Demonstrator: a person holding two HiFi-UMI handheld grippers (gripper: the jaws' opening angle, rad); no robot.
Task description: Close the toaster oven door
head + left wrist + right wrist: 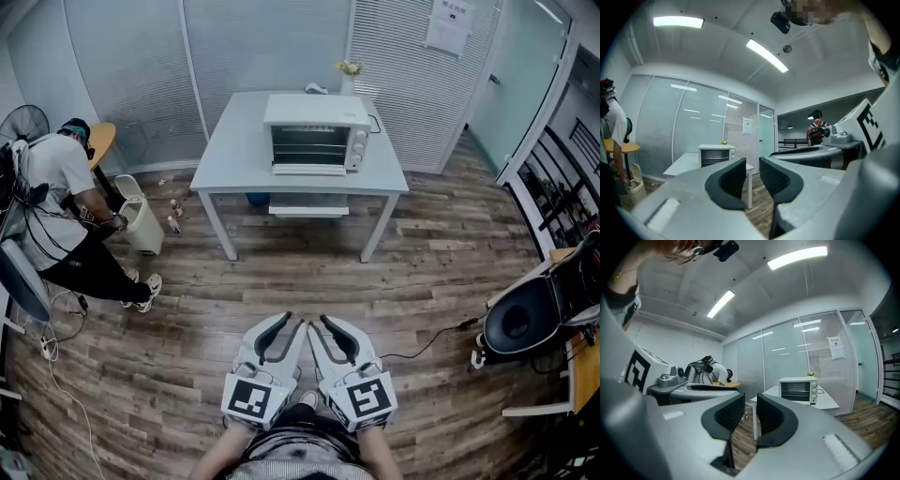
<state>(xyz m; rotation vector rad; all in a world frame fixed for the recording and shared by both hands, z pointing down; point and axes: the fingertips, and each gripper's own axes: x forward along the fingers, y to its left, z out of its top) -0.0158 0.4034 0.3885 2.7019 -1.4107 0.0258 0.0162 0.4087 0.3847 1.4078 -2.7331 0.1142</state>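
Toaster oven door [309,170] lies open, plain only in head view.

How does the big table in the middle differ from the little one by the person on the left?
The white table is rectangular; the wooden table is round. The white table carries a toaster oven; the wooden table's top is partly hidden behind the person. Both stand near the glass wall.
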